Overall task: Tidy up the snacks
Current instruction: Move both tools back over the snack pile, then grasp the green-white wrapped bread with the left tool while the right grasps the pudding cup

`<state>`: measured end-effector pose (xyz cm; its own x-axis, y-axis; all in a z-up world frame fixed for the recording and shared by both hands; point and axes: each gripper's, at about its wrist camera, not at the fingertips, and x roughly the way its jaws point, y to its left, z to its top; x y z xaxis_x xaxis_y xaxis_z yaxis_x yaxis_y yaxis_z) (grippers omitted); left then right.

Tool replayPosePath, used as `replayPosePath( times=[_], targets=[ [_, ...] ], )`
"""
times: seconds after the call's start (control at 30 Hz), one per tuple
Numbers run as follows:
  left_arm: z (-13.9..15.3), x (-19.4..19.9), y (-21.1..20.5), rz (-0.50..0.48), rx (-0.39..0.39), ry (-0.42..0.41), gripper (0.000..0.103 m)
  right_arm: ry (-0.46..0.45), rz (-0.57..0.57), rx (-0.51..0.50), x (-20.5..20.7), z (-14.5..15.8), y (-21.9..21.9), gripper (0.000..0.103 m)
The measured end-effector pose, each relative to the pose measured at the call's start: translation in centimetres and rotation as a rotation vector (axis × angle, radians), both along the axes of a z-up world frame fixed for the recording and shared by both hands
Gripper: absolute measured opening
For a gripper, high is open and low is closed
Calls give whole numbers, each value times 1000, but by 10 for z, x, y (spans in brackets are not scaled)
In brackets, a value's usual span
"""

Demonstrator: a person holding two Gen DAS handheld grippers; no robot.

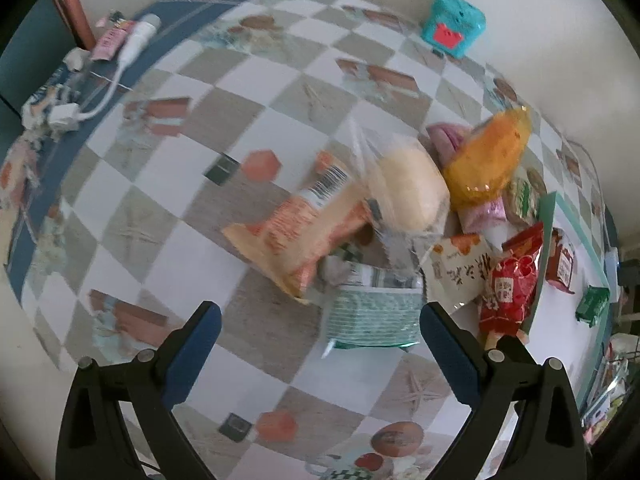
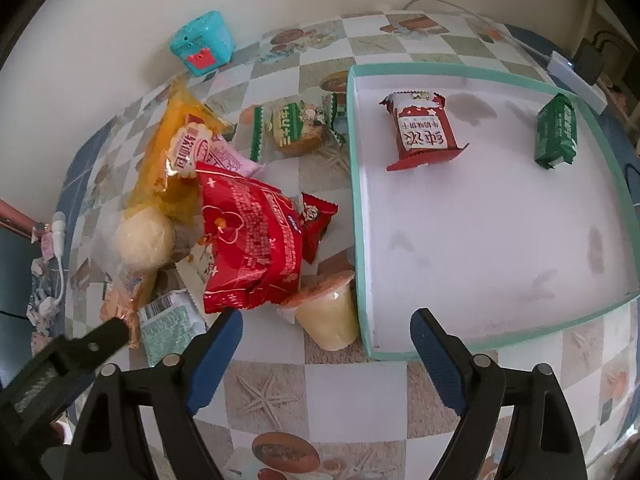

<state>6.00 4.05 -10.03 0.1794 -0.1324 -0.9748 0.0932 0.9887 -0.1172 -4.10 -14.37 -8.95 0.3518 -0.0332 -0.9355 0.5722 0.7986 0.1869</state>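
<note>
Left wrist view: your left gripper (image 1: 320, 344) is wide apart, nothing between the pads, pointing down at the checkered tablecloth (image 1: 168, 240). The green-striped pack (image 1: 372, 316) lies just above the gap, center-bottom of frame, not touched. Above it the snack pile: orange wrapper w/ barcode (image 1: 296, 224), pale round bun in clear bag (image 1: 408, 188), yellow-orange bag (image 1: 488, 160) to the upper right. Frame is motion-blurred, small print unreadable. Teal cube gadget (image 1: 454, 24) sits at top right by the wall. White cable & plugs (image 1: 132, 48) at upper left.

Right wrist view: your right gripper (image 2: 326, 344) is also wide, pads empty. A jelly cup (image 2: 328, 312) lies tipped on its side just above the gap, touching the teal-rimmed tray (image 2: 360, 200) at the tray's lower left corner. Big red bag (image 2: 252, 240) sits left of center, leaning on the pile. Inside the tray: red-and-white packet (image 2: 424, 132) at upper left, dark green packet (image 2: 558, 132) at upper right, well apart. Green-white wrapped cake (image 2: 296, 128) lies outside, just left of the tray's top corner. Your left gripper's tip shows at lower left edge.
</note>
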Motion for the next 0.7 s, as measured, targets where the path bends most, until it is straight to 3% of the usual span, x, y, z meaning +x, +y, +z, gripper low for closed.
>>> replayPosePath(
  times=[0.27,0.53,0.6,0.7],
  targets=[
    [-19,6,-13,-12,0,64,99,-25,48,-35,4,6,7,84],
    [-33,12,-24,-24,-7,99,99,13,82,-39,6,-6,10,67],
    [-37,14,-29,-30,2,106,99,26,86,-41,7,-11,10,57],
    [-43,16,-34,-36,11,114,99,41,95,-35,9,-19,9,54]
  ],
)
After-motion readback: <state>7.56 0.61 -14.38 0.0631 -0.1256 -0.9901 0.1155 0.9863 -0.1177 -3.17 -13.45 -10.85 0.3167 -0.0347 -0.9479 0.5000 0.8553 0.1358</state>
